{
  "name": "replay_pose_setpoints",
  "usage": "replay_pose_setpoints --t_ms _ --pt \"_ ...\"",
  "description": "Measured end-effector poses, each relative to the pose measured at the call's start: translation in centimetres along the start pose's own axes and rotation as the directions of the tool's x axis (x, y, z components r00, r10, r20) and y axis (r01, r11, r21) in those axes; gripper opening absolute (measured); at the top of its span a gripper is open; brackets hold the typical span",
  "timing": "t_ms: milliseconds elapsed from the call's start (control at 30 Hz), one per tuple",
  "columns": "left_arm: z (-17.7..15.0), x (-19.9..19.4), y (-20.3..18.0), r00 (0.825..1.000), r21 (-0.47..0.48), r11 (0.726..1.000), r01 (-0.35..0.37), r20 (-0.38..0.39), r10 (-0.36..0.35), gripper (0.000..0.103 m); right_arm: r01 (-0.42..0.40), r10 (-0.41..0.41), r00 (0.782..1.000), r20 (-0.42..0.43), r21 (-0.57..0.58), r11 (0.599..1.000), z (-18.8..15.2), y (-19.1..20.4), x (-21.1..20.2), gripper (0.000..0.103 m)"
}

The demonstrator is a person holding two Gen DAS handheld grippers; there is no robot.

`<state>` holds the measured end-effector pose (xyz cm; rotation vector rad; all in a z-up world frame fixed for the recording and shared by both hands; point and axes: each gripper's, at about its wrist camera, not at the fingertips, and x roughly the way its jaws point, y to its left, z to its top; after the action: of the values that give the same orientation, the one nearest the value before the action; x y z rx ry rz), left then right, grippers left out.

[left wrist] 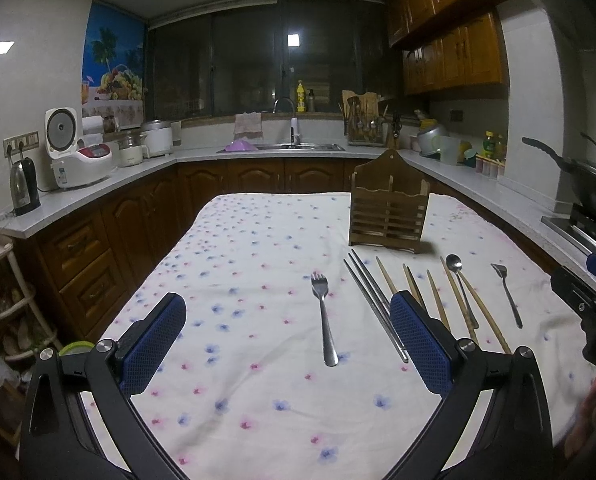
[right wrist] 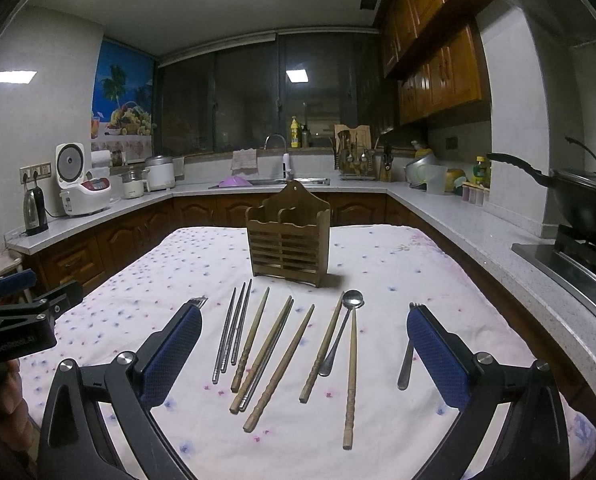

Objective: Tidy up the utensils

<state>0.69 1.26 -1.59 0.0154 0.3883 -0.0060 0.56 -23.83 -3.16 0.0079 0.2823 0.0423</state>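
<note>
A wooden utensil holder [right wrist: 288, 236] stands upright on the floral tablecloth, empty as far as I can see; it also shows in the left wrist view [left wrist: 388, 208]. In front of it lie metal chopsticks [right wrist: 230, 334], several wooden chopsticks [right wrist: 276, 364], a spoon [right wrist: 340, 330] and a small fork [right wrist: 406, 356]. A larger fork [left wrist: 324, 318] lies left of them. My left gripper [left wrist: 288, 344] is open and empty above the cloth near that fork. My right gripper [right wrist: 304, 350] is open and empty above the chopsticks.
The table [left wrist: 258, 240] stands inside a U-shaped kitchen counter [right wrist: 458, 220]. A wok [right wrist: 582, 196] sits on the stove at right. Rice cookers [left wrist: 82, 156] and a kettle [left wrist: 24, 186] stand at left. A sink [right wrist: 270, 182] is at the back.
</note>
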Motion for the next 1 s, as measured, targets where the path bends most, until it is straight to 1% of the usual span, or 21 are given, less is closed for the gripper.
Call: replay_pose_setpoints --t_ms 67,133,267,433,533,667,767,800,833,867,933,967,1000 --pt "0.0 0.0 0.0 1.0 0.001 1.0 0.001 -0.001 -0.001 0.103 0.0 0.0 1.0 -0.001 0.001 1.0 0.0 0.0 0.0 0.103" --pt "-0.1 0.3 -0.1 1.0 -0.004 1.0 0.015 -0.017 -0.015 0.103 0.0 0.0 1.0 -0.004 0.001 1.0 -0.1 0.1 0.0 0.103" --pt "-0.1 1.4 0.0 0.996 -0.022 0.999 0.044 -0.072 -0.046 0.103 -0.008 0.008 1.0 -0.021 0.008 1.0 0.0 0.1 0.4 0.103" --pt "0.0 3.7 -0.1 0.98 -0.053 0.994 0.093 -0.171 -0.101 0.103 -0.02 0.021 0.998 -0.063 0.022 1.0 0.2 -0.7 1.4 0.103" --pt "0.4 5.0 -0.2 0.973 -0.065 0.993 0.097 -0.206 -0.109 0.103 -0.023 0.026 0.995 -0.092 0.036 0.999 0.2 -1.4 2.2 0.103" --pt "1.1 6.8 -1.0 0.964 -0.044 0.993 0.109 -0.238 -0.116 0.103 -0.035 0.044 0.988 -0.149 0.061 0.998 0.4 -2.4 4.0 0.103" --pt "2.0 8.4 -1.6 0.958 -0.029 0.992 0.12 -0.257 -0.123 0.098 -0.054 0.074 0.975 -0.211 0.101 0.993 0.5 -3.2 6.1 0.103" --pt "2.3 9.0 -1.8 0.956 -0.025 0.992 0.125 -0.264 -0.128 0.096 -0.057 0.081 0.97 -0.228 0.111 0.992 0.5 -3.6 6.8 0.101" --pt "2.7 9.7 -2.0 0.953 -0.023 0.991 0.129 -0.272 -0.131 0.093 -0.053 0.081 0.965 -0.248 0.119 0.992 0.5 -3.8 7.5 0.096" --pt "3.0 10.4 -2.1 0.95 -0.022 0.991 0.134 -0.281 -0.135 0.092 -0.05 0.082 0.961 -0.266 0.126 0.991 0.6 -4.1 8.2 0.093" --pt "3.6 12.0 -2.3 0.943 -0.027 0.99 0.141 -0.302 -0.143 0.09 -0.049 0.092 0.949 -0.302 0.15 0.988 0.6 -4.8 9.9 0.079" --pt "3.9 12.8 -2.4 0.94 -0.03 0.989 0.143 -0.31 -0.146 0.09 -0.048 0.098 0.944 -0.316 0.16 0.986 0.7 -5.1 10.8 0.075" --pt "4.1 13.8 -2.6 0.934 -0.032 0.989 0.147 -0.323 -0.15 0.088 -0.045 0.099 0.939 -0.329 0.167 0.985 0.7 -5.3 11.5 0.068"
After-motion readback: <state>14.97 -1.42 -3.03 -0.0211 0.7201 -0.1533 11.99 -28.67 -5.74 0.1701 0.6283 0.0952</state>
